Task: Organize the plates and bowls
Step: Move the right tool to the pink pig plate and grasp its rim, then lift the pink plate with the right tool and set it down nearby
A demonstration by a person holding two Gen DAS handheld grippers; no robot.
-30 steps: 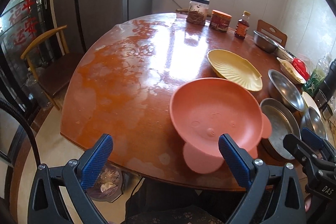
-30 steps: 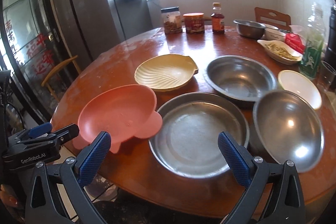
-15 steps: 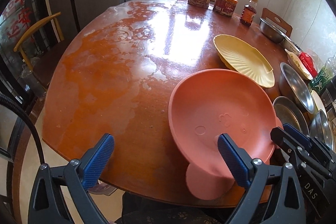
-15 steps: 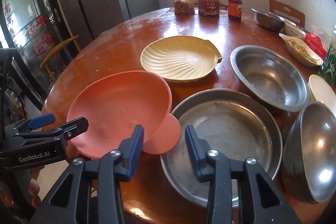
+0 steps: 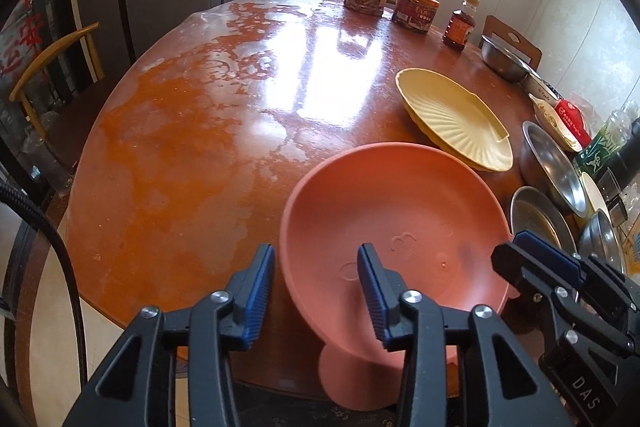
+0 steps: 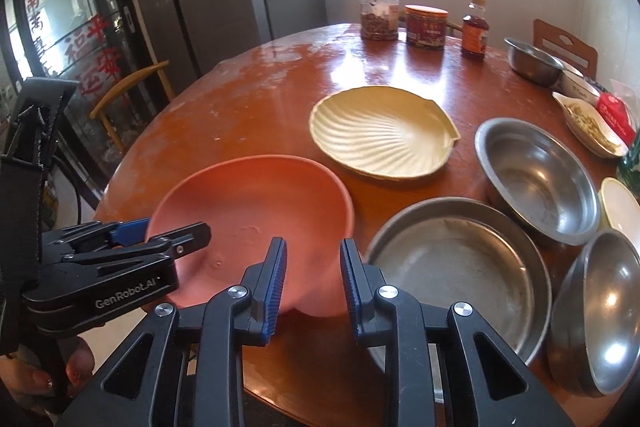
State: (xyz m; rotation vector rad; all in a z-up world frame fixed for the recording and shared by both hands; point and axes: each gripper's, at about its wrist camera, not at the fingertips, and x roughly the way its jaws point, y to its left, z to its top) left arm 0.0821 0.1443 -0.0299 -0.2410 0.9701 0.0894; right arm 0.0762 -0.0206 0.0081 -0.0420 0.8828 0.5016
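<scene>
My left hand-held gripper (image 5: pixel 316 281) has just been closing, and its fingers now straddle the near rim of the pink plate (image 5: pixel 396 223): one pad outside the wall, the other inside the dish. A visible gap remains on the outer side, so I read it as narrowed around the rim but not yet pressing. My right hand-held gripper (image 6: pixel 313 277) has also been closing, over the plate's near right edge where a rounded tab sticks out; its pads stand close together, yet whether they bite the plastic I cannot tell, since the edge between them is hidden by the fingers.

The pink plate sits at the near edge of the tabletop (image 5: pixel 192 131), with another tab overhanging it toward me. Beyond it, just apart, lies the cream shell-shaped plate (image 6: pixel 380 135). To the right are the steel dishes: a flat steel pan (image 6: pixel 452 267) just beside the pink plate, a deeper steel bowl (image 6: pixel 536 179) behind it, and another steel bowl (image 6: pixel 600 303) at the far right.

I judge the step in hand to be the two-handed pickup of the pink plate, the first piece to be gathered. Next I need both grips firm on opposite sides, then an even lift so the dish stays level, clearing the flat pan's rim. The cream plate looks a likely place to stack it.
</scene>
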